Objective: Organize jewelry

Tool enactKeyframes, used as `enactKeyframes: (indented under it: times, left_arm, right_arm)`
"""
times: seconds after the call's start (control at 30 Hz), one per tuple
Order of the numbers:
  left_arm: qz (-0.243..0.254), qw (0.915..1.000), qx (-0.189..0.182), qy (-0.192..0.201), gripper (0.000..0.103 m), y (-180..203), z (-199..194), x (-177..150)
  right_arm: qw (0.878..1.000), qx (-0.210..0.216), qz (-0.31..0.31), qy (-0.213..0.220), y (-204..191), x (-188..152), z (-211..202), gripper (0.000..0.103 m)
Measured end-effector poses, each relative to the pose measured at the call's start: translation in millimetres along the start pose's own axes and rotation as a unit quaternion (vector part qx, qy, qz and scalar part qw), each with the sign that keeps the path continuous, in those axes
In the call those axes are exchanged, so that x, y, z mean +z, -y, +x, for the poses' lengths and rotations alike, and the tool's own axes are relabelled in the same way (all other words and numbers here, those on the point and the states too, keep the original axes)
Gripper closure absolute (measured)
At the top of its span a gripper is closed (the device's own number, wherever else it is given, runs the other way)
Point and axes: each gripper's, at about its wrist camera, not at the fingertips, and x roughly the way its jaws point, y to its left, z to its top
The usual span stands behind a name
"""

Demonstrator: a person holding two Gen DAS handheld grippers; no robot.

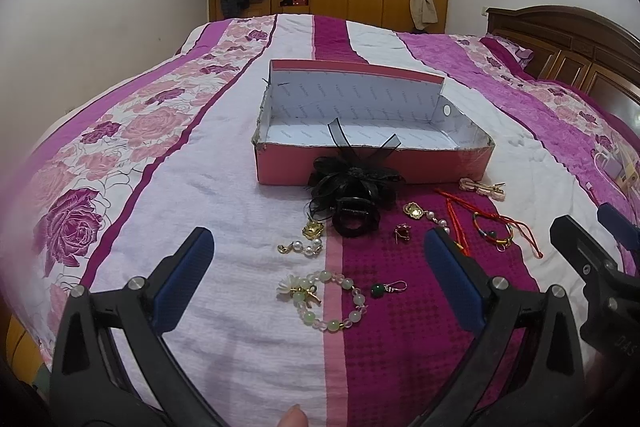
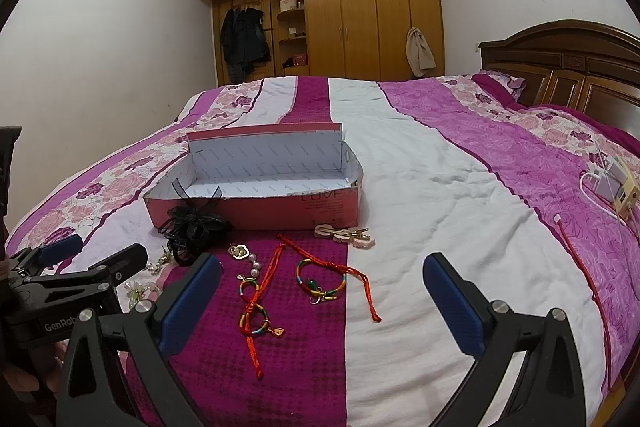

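Faintly, "LOVE" printed on pink box [image 2: 256, 215] front.

Right claw [image 2: 322, 301] agape above red cord bracelets [image 2: 320, 281].

I saw a big wooden wardrobe [image 2: 360, 11], dark coats [image 2: 244, 39] hanging, and a brown headboard [image 2: 568, 63].

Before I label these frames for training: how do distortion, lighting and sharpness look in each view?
Left wrist view: strong fisheye bend, dark corner vignette, even soft light; the green bead bracelet is sharp, and the shoebox rim bows. Right wrist view: same curvature, ceiling mouldings bent, no glare; the red cord bracelets are crisp.
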Motion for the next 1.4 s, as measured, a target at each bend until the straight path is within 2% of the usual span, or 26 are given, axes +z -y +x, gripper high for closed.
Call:
enactKeyframes:
  times: [1.4]
  left_arm:
    - [-0.005, 1.0000, -0.001, 0.007, 0.005, 6.5, -5.0, 3.3]
  right_arm:
    - [1.000, 0.000, 0.001, 0.000, 0.8, 0.5, 0.0, 0.000]
